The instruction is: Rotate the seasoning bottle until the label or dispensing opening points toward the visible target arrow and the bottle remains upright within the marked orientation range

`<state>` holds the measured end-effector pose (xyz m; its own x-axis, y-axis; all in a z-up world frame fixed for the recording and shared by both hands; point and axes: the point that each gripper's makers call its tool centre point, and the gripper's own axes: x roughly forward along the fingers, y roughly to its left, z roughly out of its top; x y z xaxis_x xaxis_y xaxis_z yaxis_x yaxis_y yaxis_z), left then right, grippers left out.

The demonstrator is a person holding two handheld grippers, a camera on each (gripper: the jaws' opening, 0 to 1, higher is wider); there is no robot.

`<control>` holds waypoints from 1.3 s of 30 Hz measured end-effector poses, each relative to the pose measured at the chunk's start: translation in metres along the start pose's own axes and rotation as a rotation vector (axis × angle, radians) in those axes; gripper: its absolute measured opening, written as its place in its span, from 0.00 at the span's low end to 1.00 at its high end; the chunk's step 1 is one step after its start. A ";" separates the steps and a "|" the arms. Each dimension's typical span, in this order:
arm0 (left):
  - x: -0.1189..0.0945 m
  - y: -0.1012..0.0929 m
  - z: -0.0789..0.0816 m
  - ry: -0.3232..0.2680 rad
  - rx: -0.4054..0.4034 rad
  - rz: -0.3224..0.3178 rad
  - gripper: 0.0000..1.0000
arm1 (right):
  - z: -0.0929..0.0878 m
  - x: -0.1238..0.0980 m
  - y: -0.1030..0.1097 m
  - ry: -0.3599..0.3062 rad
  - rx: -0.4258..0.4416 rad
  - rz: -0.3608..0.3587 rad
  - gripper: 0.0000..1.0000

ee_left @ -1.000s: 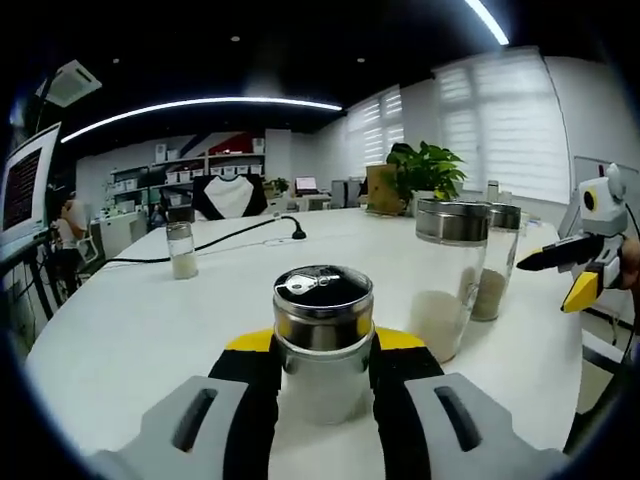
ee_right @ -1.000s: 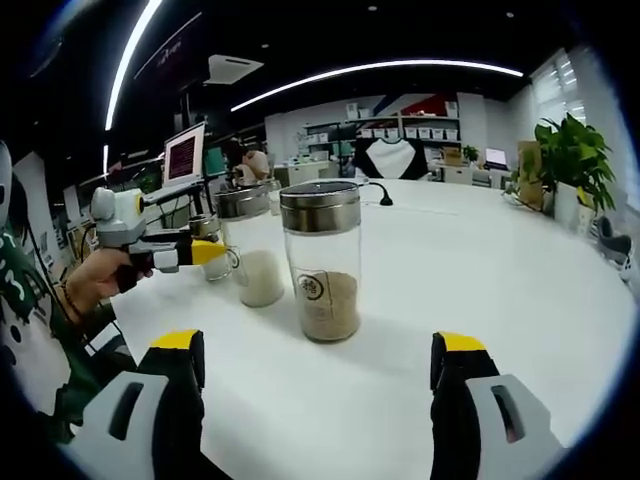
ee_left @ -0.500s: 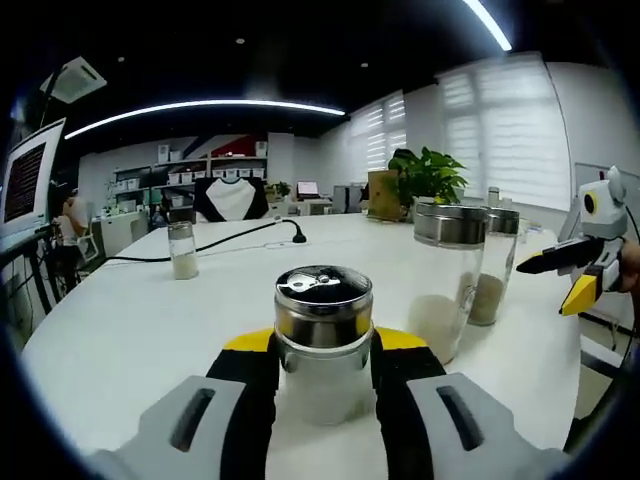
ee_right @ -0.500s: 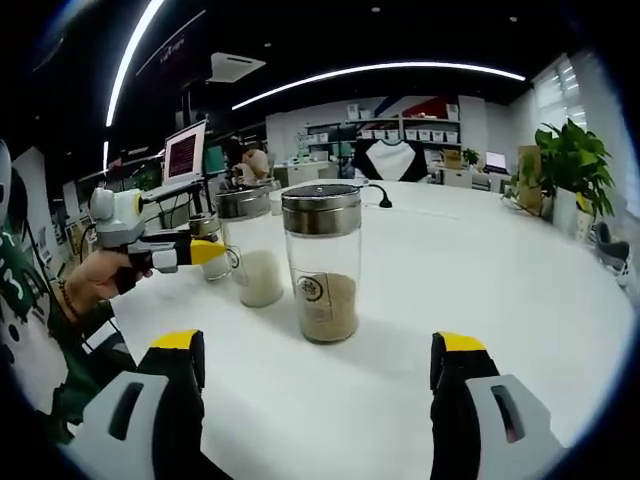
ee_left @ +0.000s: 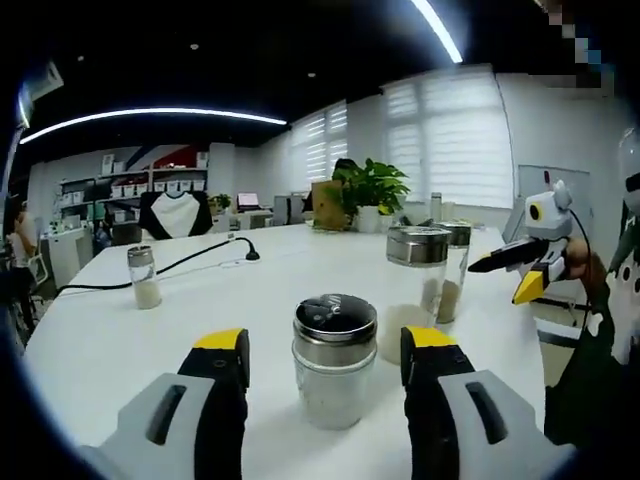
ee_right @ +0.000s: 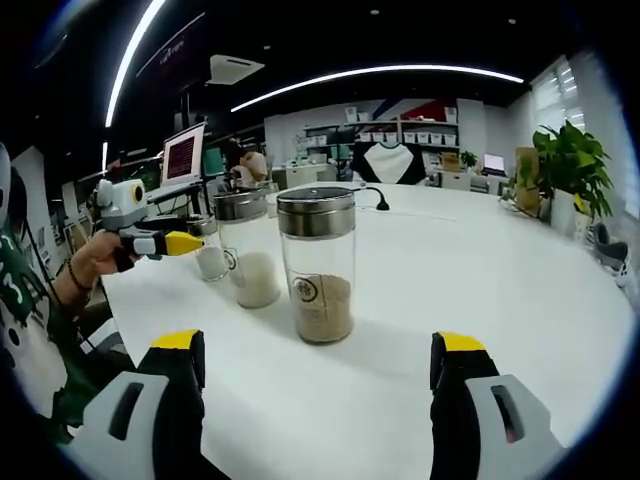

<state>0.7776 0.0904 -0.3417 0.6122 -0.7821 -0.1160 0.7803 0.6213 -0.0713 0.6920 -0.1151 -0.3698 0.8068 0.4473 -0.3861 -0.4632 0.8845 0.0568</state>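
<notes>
A small seasoning bottle (ee_left: 335, 360) with a steel shaker lid and white contents stands upright on the white table (ee_left: 200, 320). My left gripper (ee_left: 326, 345) is open, with one jaw on each side of the bottle and a gap to each. In the right gripper view the same bottle (ee_right: 210, 258) shows at the far left, partly hidden behind a jar, and the left gripper (ee_right: 190, 241) hovers beside it in a person's hand (ee_right: 85, 268). My right gripper (ee_right: 318, 350) is open above bare table, short of the jars, and it also shows from the side as the right gripper (ee_left: 500, 270).
Two tall steel-lidded jars stand close together: one with white grains (ee_left: 412, 290) (ee_right: 248, 262), one with brown grains (ee_left: 452, 270) (ee_right: 320, 268). Another small bottle (ee_left: 145, 277) and a black cable (ee_left: 200, 258) lie further back. A potted plant (ee_left: 368, 188) stands at the far edge.
My left gripper has opened, let go of the small bottle and drawn back from it; the bottle now stands free. The right gripper has barely moved.
</notes>
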 end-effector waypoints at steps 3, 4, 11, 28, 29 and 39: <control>0.000 0.003 -0.006 0.042 0.005 -0.030 0.68 | 0.000 0.000 0.000 0.001 0.002 0.002 0.96; 0.001 -0.001 -0.005 0.040 0.040 -0.060 0.66 | 0.000 0.000 0.000 0.001 0.002 0.002 0.96; 0.005 -0.011 0.001 0.008 -0.017 -0.249 0.64 | -0.001 0.001 0.003 0.004 0.005 0.012 0.96; 0.015 -0.018 -0.011 0.096 0.035 -0.354 0.42 | 0.000 0.003 0.005 -0.005 -0.001 0.026 0.96; 0.015 -0.018 -0.014 0.114 0.072 -0.354 0.41 | 0.000 0.003 0.006 -0.004 -0.002 0.027 0.96; 0.013 -0.018 -0.017 0.135 0.105 -0.338 0.38 | 0.003 0.002 0.006 -0.016 0.003 0.025 0.96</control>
<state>0.7699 0.0698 -0.3587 0.3010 -0.9245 -0.2338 0.9485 0.3157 -0.0270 0.6919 -0.1086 -0.3674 0.8009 0.4711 -0.3696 -0.4819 0.8735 0.0691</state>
